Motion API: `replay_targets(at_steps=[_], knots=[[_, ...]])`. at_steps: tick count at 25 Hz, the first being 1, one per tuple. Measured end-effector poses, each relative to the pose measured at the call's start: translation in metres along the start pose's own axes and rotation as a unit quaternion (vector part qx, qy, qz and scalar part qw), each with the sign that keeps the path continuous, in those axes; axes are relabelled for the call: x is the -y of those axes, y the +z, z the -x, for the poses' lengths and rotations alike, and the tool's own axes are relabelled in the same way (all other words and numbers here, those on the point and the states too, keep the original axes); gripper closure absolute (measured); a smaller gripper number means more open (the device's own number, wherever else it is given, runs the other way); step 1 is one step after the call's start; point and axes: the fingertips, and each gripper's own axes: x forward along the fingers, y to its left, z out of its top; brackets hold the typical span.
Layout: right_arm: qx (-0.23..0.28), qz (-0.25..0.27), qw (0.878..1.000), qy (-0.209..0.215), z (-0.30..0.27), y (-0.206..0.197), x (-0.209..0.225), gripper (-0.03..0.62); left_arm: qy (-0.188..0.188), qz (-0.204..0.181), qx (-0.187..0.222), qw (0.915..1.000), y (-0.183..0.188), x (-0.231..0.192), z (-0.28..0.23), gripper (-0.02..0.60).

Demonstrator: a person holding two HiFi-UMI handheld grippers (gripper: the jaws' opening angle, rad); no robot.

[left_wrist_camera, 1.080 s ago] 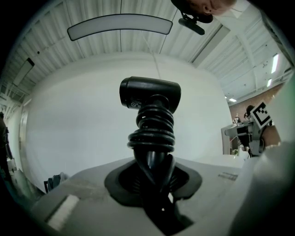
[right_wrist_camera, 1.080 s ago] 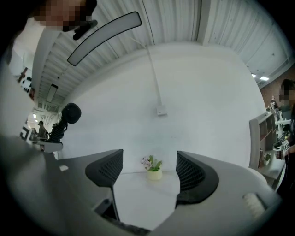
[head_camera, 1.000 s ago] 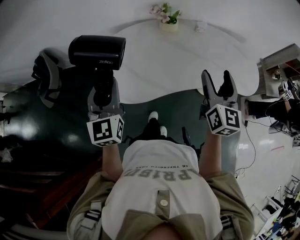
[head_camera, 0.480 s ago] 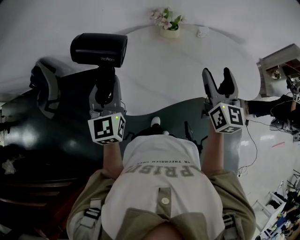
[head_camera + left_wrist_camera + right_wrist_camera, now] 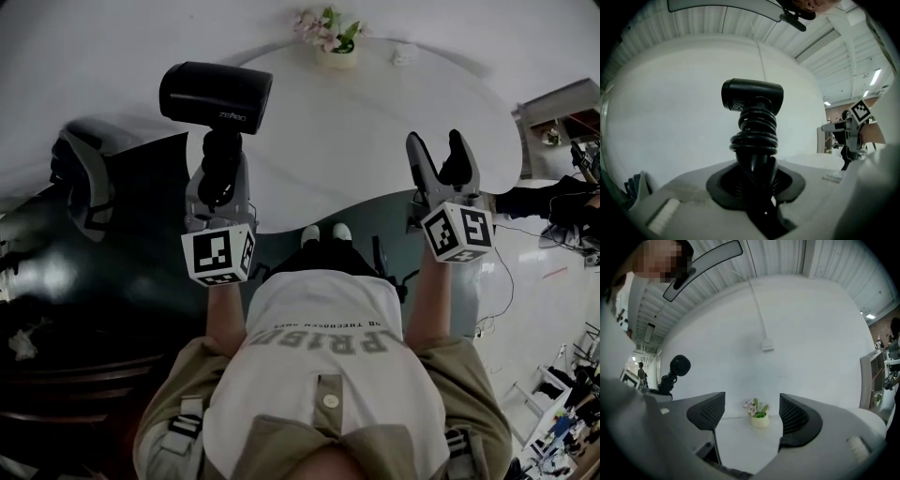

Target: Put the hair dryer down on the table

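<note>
We held hair dryer [image 5: 216, 97] by its cord-wrapped handle in left gripper [image 5: 217, 176], above desk [image 5: 394, 141], left of flower pot [image 5: 336, 53] | dryer print unreadable | pot held pink flowers [image 5: 314, 22] | right gripper [image 5: 441, 155] gaped, empty.

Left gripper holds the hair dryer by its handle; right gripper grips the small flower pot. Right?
No. The right gripper grips nothing: the right gripper view shows its jaws apart and empty, the flower pot standing far off on the table. The left gripper does hold the hair dryer by its handle.

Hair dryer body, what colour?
The hair dryer is black, with small pale lettering; the head view shows it best.
</note>
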Motion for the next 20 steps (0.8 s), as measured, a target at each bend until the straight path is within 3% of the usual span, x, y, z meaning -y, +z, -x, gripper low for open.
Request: replay_targets(at_steps=[20], knots=[[-0.051, 0.024, 0.996, 0.070, -0.038, -0.021, 0.009, 0.237, -0.039, -0.006, -0.088, 0.9954, -0.067, 0.050, -0.030, 0.471]])
